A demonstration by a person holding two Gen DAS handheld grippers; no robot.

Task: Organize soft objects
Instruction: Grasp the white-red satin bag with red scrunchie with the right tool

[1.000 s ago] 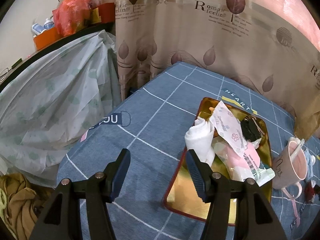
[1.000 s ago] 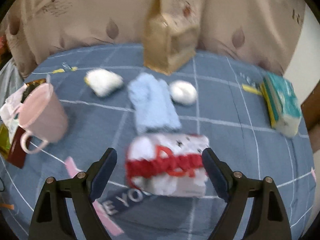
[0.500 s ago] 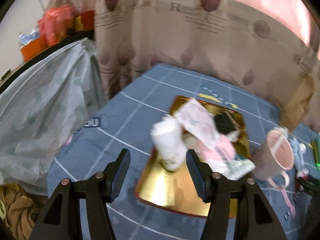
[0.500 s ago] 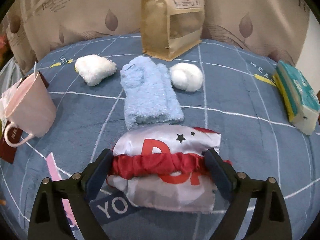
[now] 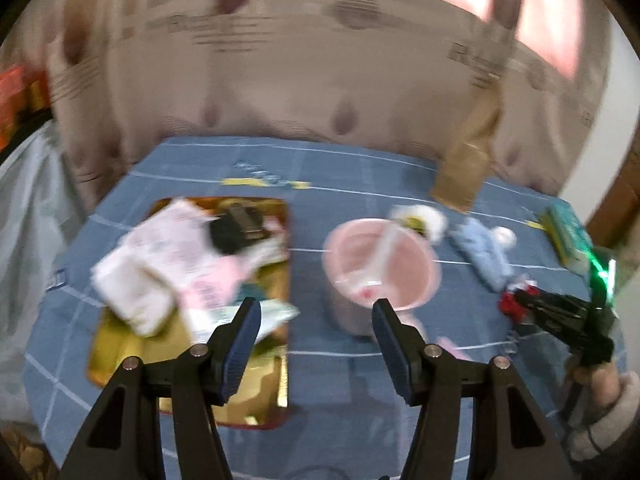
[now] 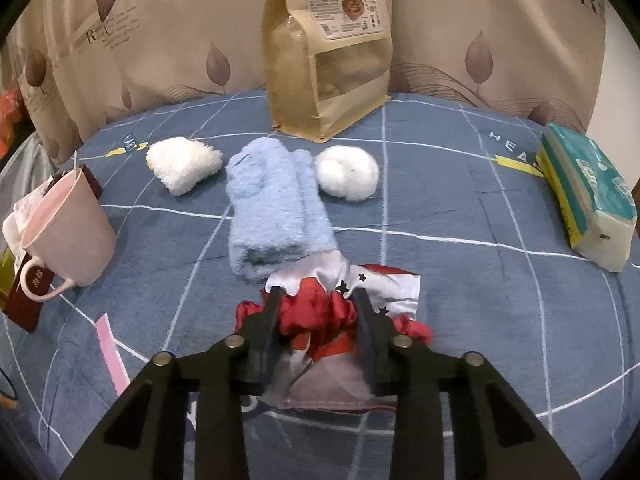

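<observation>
Satin pouch [image 6: 340,304] bunches between my right gripper [image 6: 316,294] as its jaws close on the red band. Just beyond lies the blue towel [image 6: 276,204], bare cloth either side. My left gripper [image 5: 316,312] hangs open, angled down over the pink mug [image 5: 380,264].

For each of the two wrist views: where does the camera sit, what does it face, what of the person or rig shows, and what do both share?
Left wrist: behind the open left gripper, angled down at the pink mug and gold tray; a hand and the right gripper show at the right.
Right wrist: behind the right gripper, whose jaws are closing on the red-and-white cloth; only its own fingers show.
Shared: mug, blue towel, paper bag.
</observation>
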